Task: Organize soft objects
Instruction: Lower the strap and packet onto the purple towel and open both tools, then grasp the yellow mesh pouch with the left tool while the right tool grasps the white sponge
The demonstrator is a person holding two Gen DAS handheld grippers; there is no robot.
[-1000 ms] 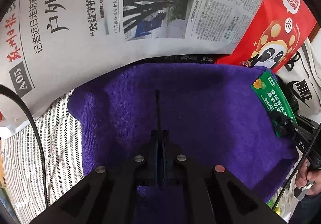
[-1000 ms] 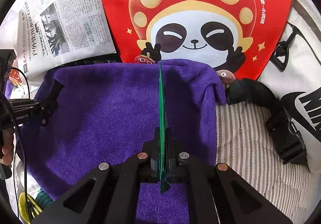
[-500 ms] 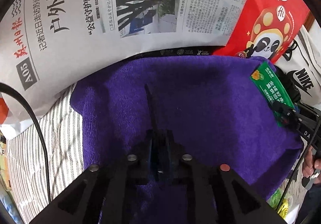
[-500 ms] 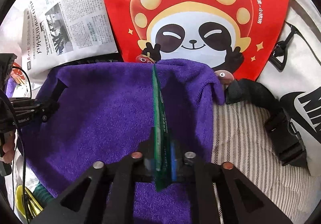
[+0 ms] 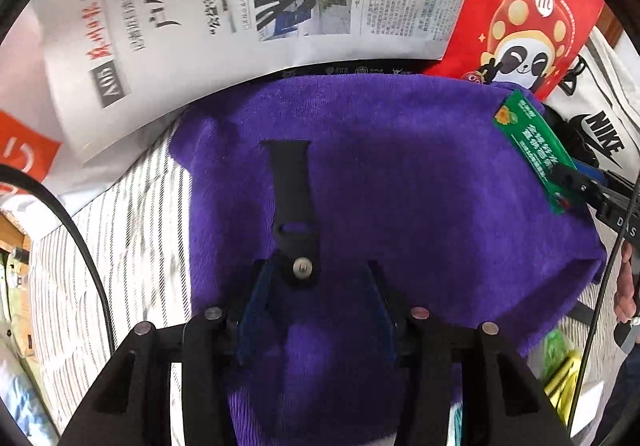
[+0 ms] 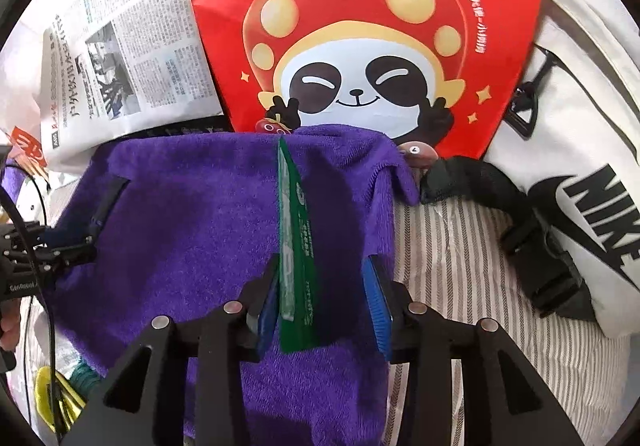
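Both jaws stand released over a purple towel [image 5: 400, 186] on the striped bedding [image 6: 460, 246], the left gripper [image 5: 316, 282] beside a black strap [image 5: 292, 186] at 11 o'clock, the right gripper [image 6: 324, 278] beside a green tag [image 6: 296, 238] at 12, suggesting placement is done and withdrawal comes next.

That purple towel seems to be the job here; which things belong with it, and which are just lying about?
In the job:
purple towel
green label
black strap
left tool, open
right tool, open

Lying about:
newspaper
red panda bag
white Nike bag
striped cloth
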